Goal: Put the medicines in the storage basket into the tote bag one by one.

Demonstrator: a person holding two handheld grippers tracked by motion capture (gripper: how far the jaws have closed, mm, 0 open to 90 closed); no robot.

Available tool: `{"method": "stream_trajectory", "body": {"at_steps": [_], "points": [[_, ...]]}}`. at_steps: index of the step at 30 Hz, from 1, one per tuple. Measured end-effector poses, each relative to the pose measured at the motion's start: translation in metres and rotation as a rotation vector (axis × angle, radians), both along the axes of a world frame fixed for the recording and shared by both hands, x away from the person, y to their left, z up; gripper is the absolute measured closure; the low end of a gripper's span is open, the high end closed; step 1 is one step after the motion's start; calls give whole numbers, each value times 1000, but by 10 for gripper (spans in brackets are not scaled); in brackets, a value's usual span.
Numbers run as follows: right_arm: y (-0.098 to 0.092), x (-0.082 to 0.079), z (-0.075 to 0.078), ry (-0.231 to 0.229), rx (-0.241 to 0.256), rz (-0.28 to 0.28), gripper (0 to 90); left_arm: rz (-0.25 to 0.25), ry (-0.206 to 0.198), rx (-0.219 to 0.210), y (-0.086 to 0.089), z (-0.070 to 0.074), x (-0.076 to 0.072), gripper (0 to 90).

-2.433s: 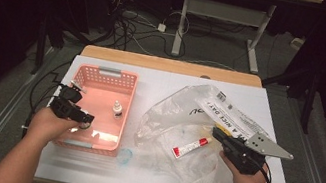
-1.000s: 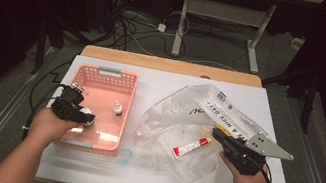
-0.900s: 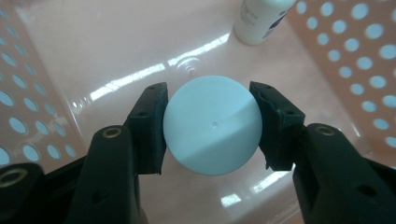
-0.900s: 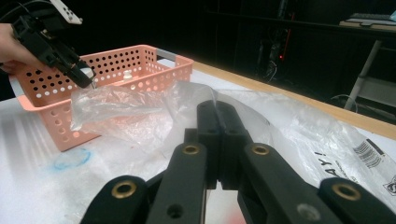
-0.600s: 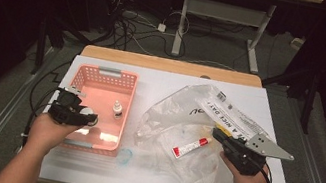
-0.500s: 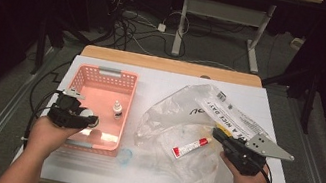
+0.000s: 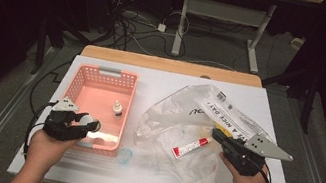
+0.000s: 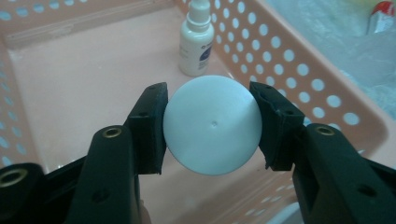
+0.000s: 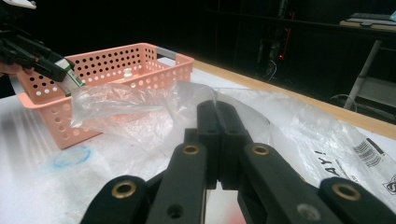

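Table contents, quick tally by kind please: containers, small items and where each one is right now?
Baskets: 1, the pink basket.
Plastic bags: 1, the clear bag, pinched by the right gripper.
Bottles: 1, the small bottle standing in the basket.
Round white items: 1, the white disc in the left gripper.
Tubes: 1, the red-capped tube in the bag.
Total: 5.

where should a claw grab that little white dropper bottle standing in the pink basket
Grip the small bottle across its straight body, coming down from above. It stands upright near the right wall of the pink basket, and its cap end is narrower, so it offers less to hold. The pink basket's walls block a side approach; the open top looks like the free way in.
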State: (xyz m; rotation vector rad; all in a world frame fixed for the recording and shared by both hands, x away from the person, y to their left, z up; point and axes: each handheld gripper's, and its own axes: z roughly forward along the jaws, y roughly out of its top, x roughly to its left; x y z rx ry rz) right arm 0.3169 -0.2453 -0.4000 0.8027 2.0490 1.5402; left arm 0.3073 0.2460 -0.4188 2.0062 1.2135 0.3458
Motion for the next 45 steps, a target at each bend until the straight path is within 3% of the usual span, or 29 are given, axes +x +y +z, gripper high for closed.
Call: {"method": "stream_trajectory", "body": {"at_steps": [3, 9, 28, 45], "points": [[0, 1, 0, -1, -2, 2, 900, -1, -20, -9, -1, -1, -4, 483], [1, -1, 0, -3, -1, 5, 900, -18, -19, -27, -6, -3, -7, 484], [1, -1, 0, -4, -2, 4, 900, -55, -125, -88, -25, 13, -20, 486], [3, -1, 0, -5, 0, 12, 900, -165, -177, -160, -55, 29, -35, 486]]}}
